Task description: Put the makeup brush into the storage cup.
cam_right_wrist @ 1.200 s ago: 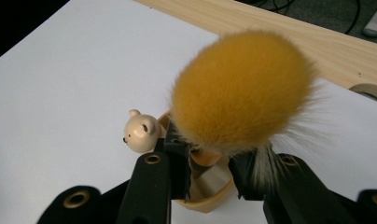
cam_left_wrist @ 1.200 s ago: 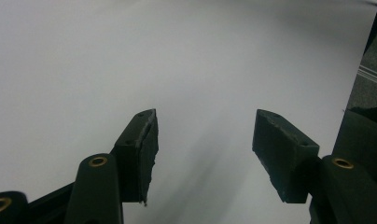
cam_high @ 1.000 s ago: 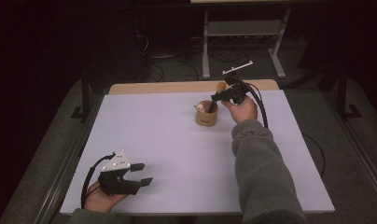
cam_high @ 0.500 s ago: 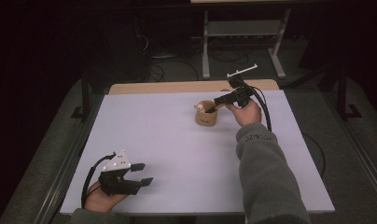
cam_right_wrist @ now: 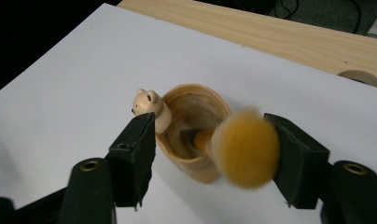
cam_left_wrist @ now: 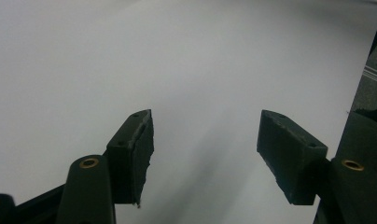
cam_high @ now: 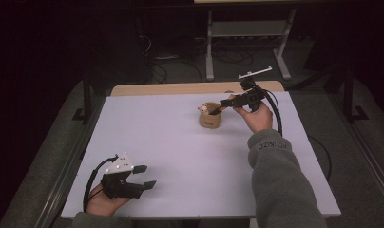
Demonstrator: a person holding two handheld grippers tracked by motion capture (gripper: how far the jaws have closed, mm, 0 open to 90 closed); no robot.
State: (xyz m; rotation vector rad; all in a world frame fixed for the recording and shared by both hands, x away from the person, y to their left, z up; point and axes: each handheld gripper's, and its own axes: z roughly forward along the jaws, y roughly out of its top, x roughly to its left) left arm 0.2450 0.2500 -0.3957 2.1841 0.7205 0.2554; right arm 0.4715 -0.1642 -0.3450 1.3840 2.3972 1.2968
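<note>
At the upper right of the high view, the right gripper (cam_high: 217, 109) has just been opening its fingers (cam_right_wrist: 133, 156) – the fluffy brush (cam_right_wrist: 246, 148) stands loose between them in the bear cup (cam_right_wrist: 196, 135) on the tabletop (cam_high: 171, 142). Soft, light head – likely best gripped by the handle.

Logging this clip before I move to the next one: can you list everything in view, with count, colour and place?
cup: one, tan, with a small bear figure on its rim, far right part of the sheet.
brush: one, fluffy yellow-orange head, handle down in the cup, head between the right gripper's jaws.
sheet: one, white, covering the table.
table: one, light wood, bare strip at the far edge.
metal frame: one, grey, on the floor beyond the table.
left gripper: black, open, near left corner.
right gripper: black, jaws just opened, at the cup.
</note>
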